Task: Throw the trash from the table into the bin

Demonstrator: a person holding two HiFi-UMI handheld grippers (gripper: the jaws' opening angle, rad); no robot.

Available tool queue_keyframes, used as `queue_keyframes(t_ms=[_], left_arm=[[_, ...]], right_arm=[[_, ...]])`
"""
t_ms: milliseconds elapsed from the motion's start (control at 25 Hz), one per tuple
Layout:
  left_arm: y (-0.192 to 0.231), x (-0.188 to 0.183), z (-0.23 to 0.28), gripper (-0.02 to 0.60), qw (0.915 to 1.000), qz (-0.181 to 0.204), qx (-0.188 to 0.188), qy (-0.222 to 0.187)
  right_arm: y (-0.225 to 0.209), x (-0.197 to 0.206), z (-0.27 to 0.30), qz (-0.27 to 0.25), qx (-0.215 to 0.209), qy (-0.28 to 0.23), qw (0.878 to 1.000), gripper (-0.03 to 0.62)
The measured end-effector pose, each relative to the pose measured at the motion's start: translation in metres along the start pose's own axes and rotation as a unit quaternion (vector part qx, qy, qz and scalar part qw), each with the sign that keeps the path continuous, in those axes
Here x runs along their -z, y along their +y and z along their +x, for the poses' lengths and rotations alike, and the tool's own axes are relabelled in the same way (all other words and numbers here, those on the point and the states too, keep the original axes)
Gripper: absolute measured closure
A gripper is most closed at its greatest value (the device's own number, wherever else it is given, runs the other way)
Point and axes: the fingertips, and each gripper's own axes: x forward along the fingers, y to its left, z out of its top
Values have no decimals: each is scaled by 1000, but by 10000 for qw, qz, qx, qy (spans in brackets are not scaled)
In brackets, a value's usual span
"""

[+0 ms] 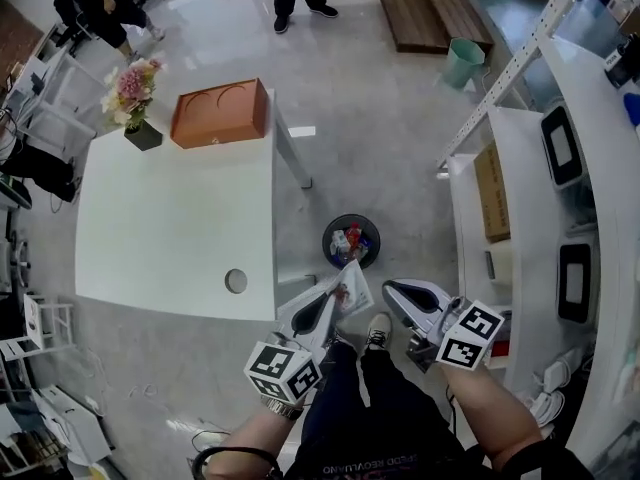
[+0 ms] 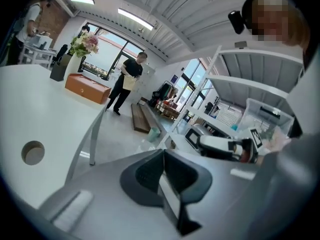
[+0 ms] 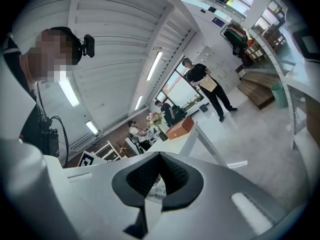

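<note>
Left hand-held gripper clamps a wrapper near the floor bin just ahead; the right hand-held gripper, alongside, pinches a printed scrap.

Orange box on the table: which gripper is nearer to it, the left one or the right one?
Left. The left gripper sits just off the table's near corner, below the orange box; the right gripper is farther right, past the bin.

Both forearms reach forward over the person's legs, side by side. The left gripper has its jaws pressed together on a wrapper. The right gripper, just beside it, pinches a printed scrap.
</note>
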Motion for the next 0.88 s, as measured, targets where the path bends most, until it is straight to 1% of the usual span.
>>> queue_keyframes(t_ms=[280, 400, 560, 720, 880], left_arm=[[23, 63, 55, 575, 9992, 213, -41, 325], [36, 87, 76, 574, 9987, 299, -233, 352], [59, 110, 96, 574, 9978, 147, -602, 219], [89, 137, 113, 575, 9947, -108, -1012, 129], [118, 165, 134, 575, 9921, -303, -1210, 115]], right_arm=[[-62, 46, 29, -162, 416, 173, 9989, 594], [-92, 67, 35, -71, 547, 250, 9982, 594], [-125, 91, 36, 79, 728, 251, 9970, 594], [-153, 117, 44, 2, 841, 376, 9957, 595], [-188, 149, 55, -38, 915, 516, 9945, 594]])
